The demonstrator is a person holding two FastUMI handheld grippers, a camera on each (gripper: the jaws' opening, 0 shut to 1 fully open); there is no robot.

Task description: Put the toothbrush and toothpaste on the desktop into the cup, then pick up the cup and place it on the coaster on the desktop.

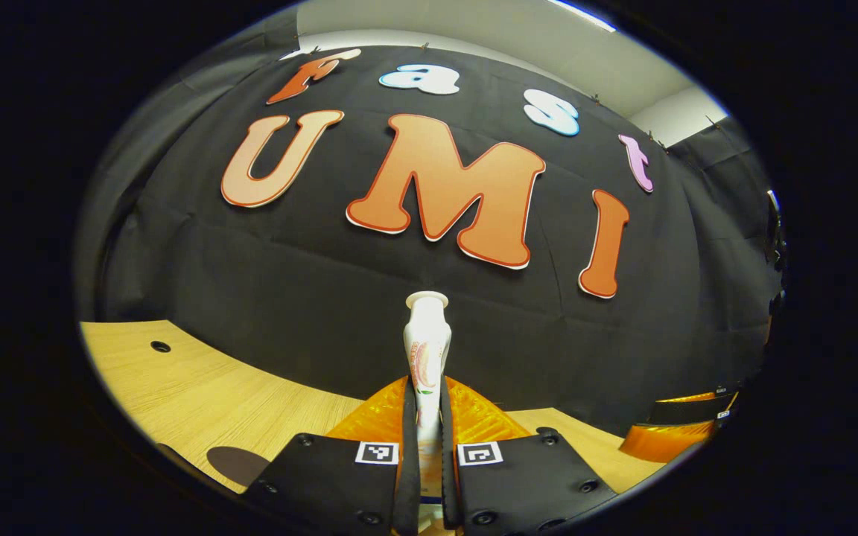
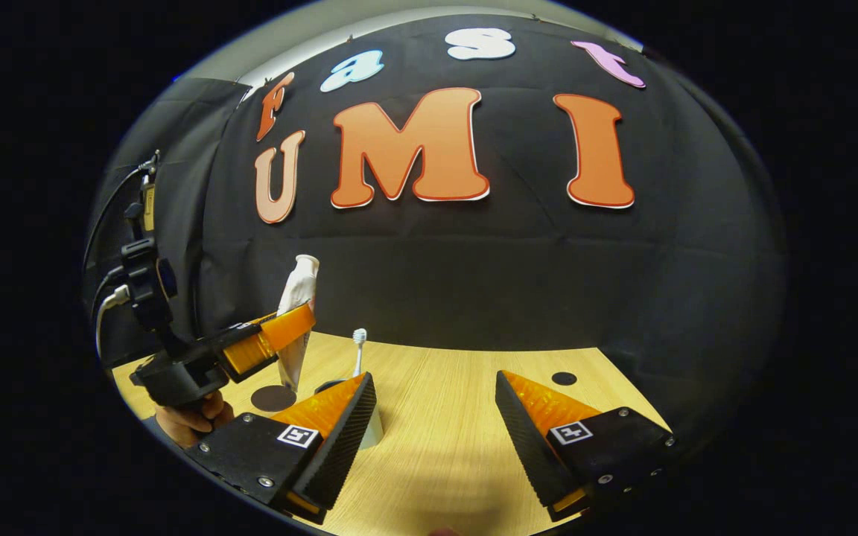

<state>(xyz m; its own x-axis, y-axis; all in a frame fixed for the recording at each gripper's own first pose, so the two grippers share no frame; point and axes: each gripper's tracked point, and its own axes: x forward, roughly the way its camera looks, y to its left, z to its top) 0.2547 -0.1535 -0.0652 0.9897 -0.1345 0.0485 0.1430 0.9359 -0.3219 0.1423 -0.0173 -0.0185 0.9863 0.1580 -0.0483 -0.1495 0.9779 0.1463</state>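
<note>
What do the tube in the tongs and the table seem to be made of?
The toothpaste tube looks like soft, glossy plastic: it is white with a slight sheen and pinched flat between the left tongs. The table looks like pale wood or a wood-look laminate, matte, with fine straight grain lines.

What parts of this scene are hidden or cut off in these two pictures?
- Cup, right gripper view: mostly behind the right gripper's own near finger; what it holds is hidden.
- Toothbrush, right gripper view: its head shows, its handle goes behind that finger.
- Toothpaste, left gripper view: its lower end is hidden between the left gripper's fingers.
- Coaster, left gripper view: partly cut off by the picture's edge.
</note>
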